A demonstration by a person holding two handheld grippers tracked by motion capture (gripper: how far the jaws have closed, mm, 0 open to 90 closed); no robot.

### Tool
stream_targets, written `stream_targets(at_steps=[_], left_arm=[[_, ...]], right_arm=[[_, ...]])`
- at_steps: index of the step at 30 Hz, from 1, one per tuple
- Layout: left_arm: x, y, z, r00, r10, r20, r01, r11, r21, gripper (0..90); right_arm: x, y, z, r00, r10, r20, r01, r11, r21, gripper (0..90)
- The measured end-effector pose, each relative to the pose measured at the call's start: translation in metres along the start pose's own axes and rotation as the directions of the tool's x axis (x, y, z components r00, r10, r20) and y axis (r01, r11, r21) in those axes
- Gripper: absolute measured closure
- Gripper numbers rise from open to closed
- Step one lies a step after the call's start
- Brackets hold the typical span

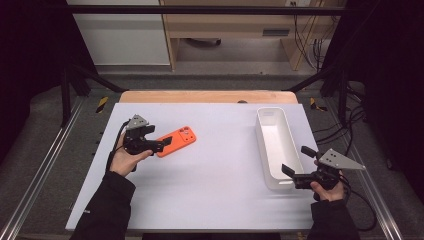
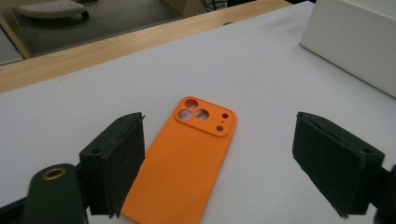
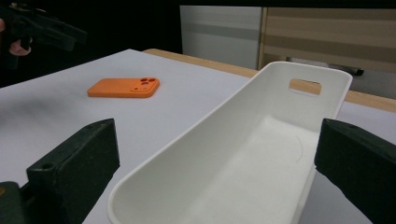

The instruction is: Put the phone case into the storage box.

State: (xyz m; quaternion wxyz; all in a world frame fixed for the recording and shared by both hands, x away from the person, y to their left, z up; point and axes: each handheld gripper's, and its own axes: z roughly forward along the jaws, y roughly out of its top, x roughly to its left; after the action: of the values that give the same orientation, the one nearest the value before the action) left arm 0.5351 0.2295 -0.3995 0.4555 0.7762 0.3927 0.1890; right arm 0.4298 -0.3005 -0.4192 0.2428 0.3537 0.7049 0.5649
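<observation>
An orange phone case [image 1: 176, 141] [image 2: 187, 163] [image 3: 123, 87] lies flat on the white table top [image 1: 210, 185], left of the middle, with its camera cut-outs pointing away from the person. My left gripper [image 1: 165, 144] [image 2: 219, 140] is open over the case's near end. The case lies between the jaws, nearer the left jaw, and neither jaw presses it. A long white tray [image 1: 277, 145] [image 3: 224, 154] stands empty at the right. My right gripper [image 1: 298, 161] [image 3: 217, 154] is open, with one jaw on each side of the tray's near end.
A wooden strip [image 1: 205, 96] runs along the far edge of the table. Black frame bars [image 1: 200, 9] and metal rails [image 1: 40, 170] surround it, and cables [image 1: 350, 125] hang at the right. Bare white surface lies between the case and the tray.
</observation>
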Motion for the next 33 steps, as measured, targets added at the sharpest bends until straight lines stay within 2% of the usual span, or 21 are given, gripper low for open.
stream_targets(at_steps=[1,3,4,9,15,24,26,27,33], left_arm=[[0.003,0.000,0.003,0.9998,-0.010,-0.020,0.010,0.9999,0.010,17.7],[0.005,0.000,0.004,0.9995,-0.014,-0.028,0.014,0.9998,0.012,20.9],[0.008,0.000,0.007,0.9985,-0.022,-0.050,0.023,0.9996,0.018,21.9],[0.016,-0.002,0.011,0.9957,-0.053,-0.077,0.055,0.9982,0.024,28.7],[0.027,-0.007,0.022,0.9895,-0.047,-0.136,0.057,0.9962,0.065,41.3],[0.033,-0.010,0.033,0.9869,-0.035,-0.157,0.049,0.9953,0.083,56.6],[0.035,-0.011,0.036,0.9865,-0.039,-0.159,0.054,0.9944,0.091,60.3],[0.036,-0.012,0.039,0.9842,-0.036,-0.173,0.055,0.9929,0.106,64.7],[0.039,-0.013,0.045,0.9823,-0.039,-0.183,0.063,0.9897,0.129,73.8]], right_arm=[[0.000,0.000,0.000,1.0000,0.000,0.000,0.000,1.000,0.000,0.4],[0.000,0.000,0.000,1.0000,-0.001,0.000,0.001,1.000,0.000,0.4],[0.000,0.000,0.000,1.0000,-0.001,0.001,0.001,1.000,0.000,0.4],[0.000,0.000,0.000,1.0000,0.001,0.002,-0.001,1.000,-0.003,0.4],[0.000,0.000,0.000,1.0000,0.000,0.000,0.000,1.000,-0.002,0.4],[0.000,0.000,0.000,1.0000,-0.001,-0.002,0.001,1.000,-0.004,0.4],[0.000,0.000,0.000,1.0000,0.000,-0.002,0.000,1.000,-0.003,0.4],[0.000,0.000,0.000,1.0000,-0.001,-0.003,0.001,1.000,-0.003,0.4],[0.000,0.000,0.000,1.0000,-0.003,-0.001,0.003,1.000,-0.003,0.4]])
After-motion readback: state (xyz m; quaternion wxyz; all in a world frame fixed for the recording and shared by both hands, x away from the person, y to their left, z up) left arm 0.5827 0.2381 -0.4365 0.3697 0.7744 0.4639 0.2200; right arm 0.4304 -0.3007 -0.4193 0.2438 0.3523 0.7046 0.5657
